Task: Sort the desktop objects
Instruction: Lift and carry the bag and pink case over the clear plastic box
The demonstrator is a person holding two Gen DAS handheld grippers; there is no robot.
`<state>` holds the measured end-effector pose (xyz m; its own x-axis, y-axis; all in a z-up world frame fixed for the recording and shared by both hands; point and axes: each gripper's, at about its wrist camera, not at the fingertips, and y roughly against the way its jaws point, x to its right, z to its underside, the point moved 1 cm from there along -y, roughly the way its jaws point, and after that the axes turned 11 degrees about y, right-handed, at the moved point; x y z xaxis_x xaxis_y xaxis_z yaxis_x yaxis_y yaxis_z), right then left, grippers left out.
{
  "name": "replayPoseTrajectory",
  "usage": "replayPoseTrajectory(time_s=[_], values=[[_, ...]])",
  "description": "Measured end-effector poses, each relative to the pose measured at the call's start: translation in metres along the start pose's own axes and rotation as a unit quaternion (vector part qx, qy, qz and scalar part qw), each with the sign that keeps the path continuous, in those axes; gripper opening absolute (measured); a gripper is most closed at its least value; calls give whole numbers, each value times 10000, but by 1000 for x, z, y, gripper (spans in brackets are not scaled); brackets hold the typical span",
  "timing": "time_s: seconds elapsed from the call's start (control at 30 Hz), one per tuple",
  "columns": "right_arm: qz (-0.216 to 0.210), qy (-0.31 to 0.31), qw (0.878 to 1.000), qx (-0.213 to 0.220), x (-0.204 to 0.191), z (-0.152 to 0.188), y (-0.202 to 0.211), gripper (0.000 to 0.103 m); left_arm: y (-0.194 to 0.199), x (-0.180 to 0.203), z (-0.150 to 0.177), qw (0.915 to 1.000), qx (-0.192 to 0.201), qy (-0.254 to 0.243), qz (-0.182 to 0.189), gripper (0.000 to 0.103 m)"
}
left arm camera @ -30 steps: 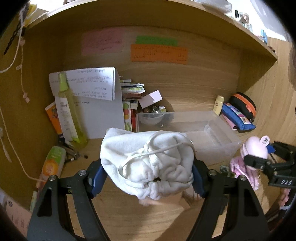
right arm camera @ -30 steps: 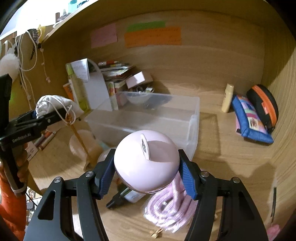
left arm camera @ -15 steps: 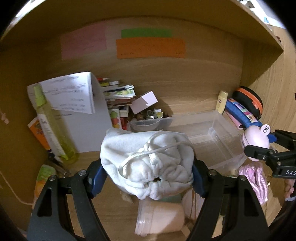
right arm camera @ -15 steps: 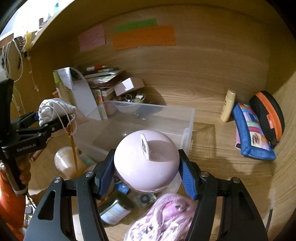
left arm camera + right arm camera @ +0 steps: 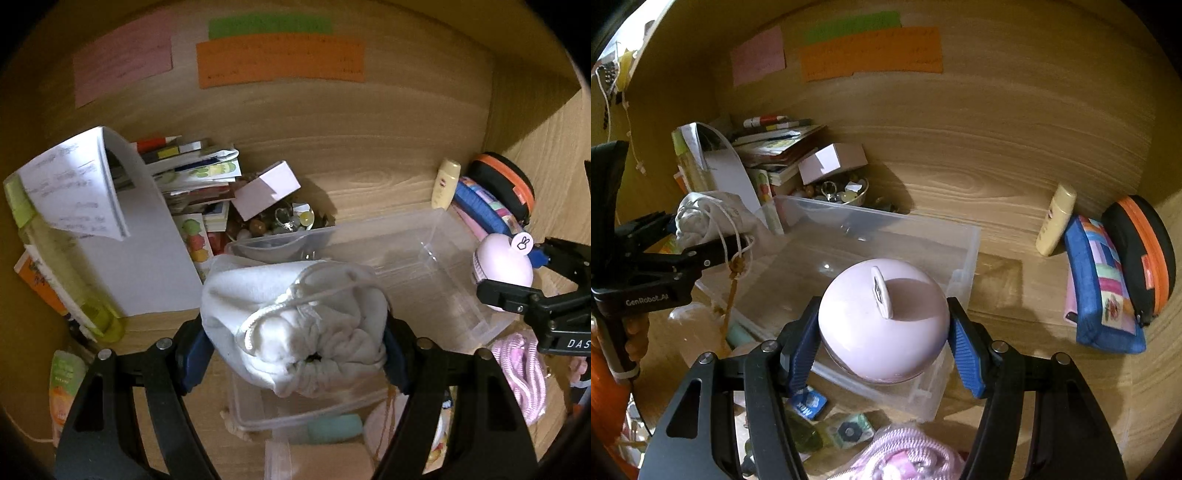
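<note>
1. White cloth drawstring pouch point(image 5: 295, 325) is clamped in my left gripper point(image 5: 295, 354), held above the near-left corner of the clear plastic bin point(image 5: 436, 266). Cinched mouth faces the camera, long axis runs across the jaws. Risk I see: loose cord point(image 5: 266, 317) could snag a finger on release.
2. Pink round gadget point(image 5: 882, 321) sits squeezed in my right gripper point(image 5: 882, 343), over the bin's near-right corner point(image 5: 960, 280), domed top and small tab toward the camera; no clear long axis. Smooth shell, so it may slip or roll. Both grippers crowd one bin; collision looks possible.
</note>
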<state>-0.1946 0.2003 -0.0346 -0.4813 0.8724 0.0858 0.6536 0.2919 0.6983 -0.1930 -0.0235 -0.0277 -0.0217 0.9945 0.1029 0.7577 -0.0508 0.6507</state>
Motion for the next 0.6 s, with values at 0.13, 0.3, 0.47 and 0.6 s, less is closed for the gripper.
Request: replayPoseTrajectory(time_s=[0.13,0.3,0.47,0.6], values=[[21,82,9999,-113,1,-3,-12,60,-8,5,-1,9999,-76,-136,-31,76],[8,201,9995,-256,-1,-5,-26,60,-19,11,0,9994,-166,-308,-82,76],[-74,236,9989,-389,-2,-9,-39,60,-34,17,-1,9981,-392,-471,-37,76],[-294,243,9975,-592,-4,-13,-50,60,-41,23,-2,9966,-546,-615,23,76]])
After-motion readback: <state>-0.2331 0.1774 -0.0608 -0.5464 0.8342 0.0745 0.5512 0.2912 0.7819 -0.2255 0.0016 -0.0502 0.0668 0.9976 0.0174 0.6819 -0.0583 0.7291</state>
